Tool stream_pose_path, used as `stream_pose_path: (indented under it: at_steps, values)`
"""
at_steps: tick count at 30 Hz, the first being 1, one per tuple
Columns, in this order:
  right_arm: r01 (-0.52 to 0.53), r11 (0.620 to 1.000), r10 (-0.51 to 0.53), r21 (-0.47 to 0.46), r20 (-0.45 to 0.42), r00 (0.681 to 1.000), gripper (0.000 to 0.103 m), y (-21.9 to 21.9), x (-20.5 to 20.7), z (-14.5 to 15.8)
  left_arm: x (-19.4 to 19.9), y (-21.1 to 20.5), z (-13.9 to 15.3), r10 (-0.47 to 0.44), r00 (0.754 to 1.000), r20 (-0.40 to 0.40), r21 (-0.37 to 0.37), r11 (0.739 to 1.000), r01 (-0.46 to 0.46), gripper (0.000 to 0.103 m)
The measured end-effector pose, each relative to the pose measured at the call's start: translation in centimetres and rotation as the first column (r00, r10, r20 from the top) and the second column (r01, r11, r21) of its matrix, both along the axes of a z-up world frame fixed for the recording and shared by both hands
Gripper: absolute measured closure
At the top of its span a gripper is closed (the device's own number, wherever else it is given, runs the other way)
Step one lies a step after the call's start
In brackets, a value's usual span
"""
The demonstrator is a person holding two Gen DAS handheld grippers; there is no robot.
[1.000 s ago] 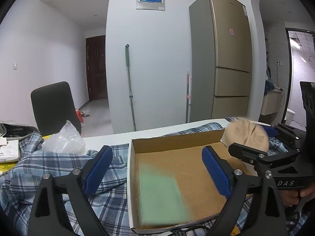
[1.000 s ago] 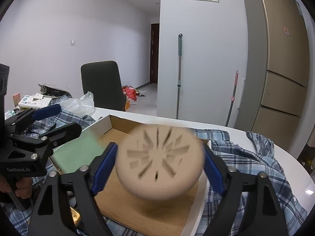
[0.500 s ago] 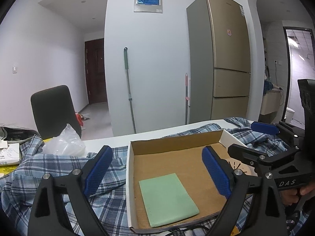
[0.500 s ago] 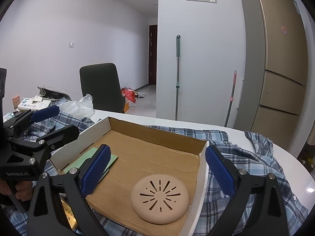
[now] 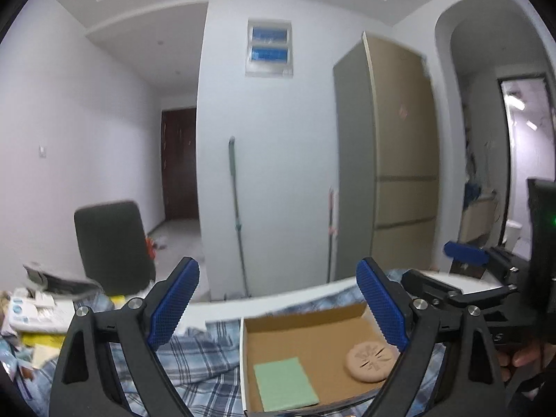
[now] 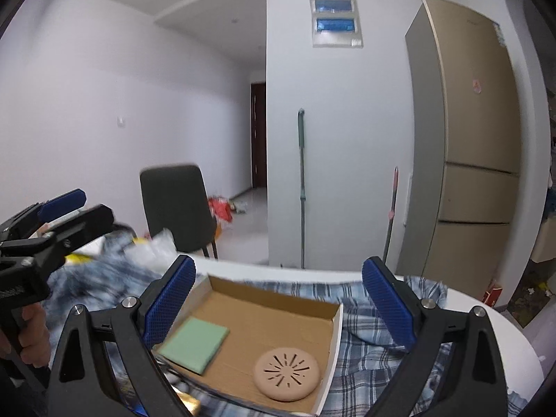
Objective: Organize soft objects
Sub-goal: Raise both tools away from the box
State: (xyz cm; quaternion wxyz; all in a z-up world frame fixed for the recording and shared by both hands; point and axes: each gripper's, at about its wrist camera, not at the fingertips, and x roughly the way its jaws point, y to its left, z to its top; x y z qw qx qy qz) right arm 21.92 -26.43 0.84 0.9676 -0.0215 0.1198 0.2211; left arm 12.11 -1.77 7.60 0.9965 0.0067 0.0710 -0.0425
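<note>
Both grippers hang above the cardboard box, jaws spread wide and empty: left gripper, right gripper. Inside, the green cloth lies flat at the left, long axis running front to back along the box, apart from the round tan pad, slotted face up, near the right wall

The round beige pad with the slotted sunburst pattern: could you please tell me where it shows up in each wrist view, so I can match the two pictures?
Left wrist view: the round beige slotted pad lies at lower right, in the right half of the shallow cardboard box.
Right wrist view: the pad lies at bottom centre, near the box's right wall.
Shared landmark: the flat green rectangular sponge, left of the pad in both views.
</note>
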Motion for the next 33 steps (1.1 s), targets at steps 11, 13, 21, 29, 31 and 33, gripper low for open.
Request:
stream_pose_path:
  at_steps: [11, 13, 21, 29, 31, 33]
  values:
    - [0.062, 0.998, -0.063, 0.018, 0.017, 0.998, 0.007, -1.8, -8.4, 3.0, -8.3, -0.6, 0.9, -0.076, 0.997, 0.019, -0.013, 0.997, 0.076, 0.009]
    - [0.058, 0.998, -0.058, 0.005, 0.013, 0.998, 0.007, -2.1, -9.5, 2.2, -9.6, -0.8, 0.1, -0.086, 0.996, 0.009, -0.015, 0.996, 0.086, 0.009]
    - [0.042, 0.998, -0.045, -0.041, -0.069, 0.997, 0.007, -2.1, -10.8, -2.2, -12.1, -0.6, -3.2, -0.088, 0.995, -0.051, -0.014, 0.996, 0.088, 0.009]
    - [0.051, 0.994, -0.062, -0.098, -0.115, 0.991, 0.008, -2.0, -10.7, -5.9, -11.4, -1.1, -7.7, -0.098, 0.986, -0.132, 0.013, 0.995, 0.100, 0.009]
    - [0.045, 0.994, -0.059, -0.104, -0.133, 0.989, 0.009, -2.0, -10.5, -6.6, -11.2, -1.1, -7.9, -0.099, 0.986, -0.133, 0.007, 0.995, 0.100, 0.009]
    - [0.033, 0.993, -0.051, -0.114, -0.161, 0.986, 0.011, -1.8, -9.9, -7.0, -11.3, -1.1, -8.3, -0.094, 0.986, -0.136, 0.007, 0.995, 0.096, 0.009]
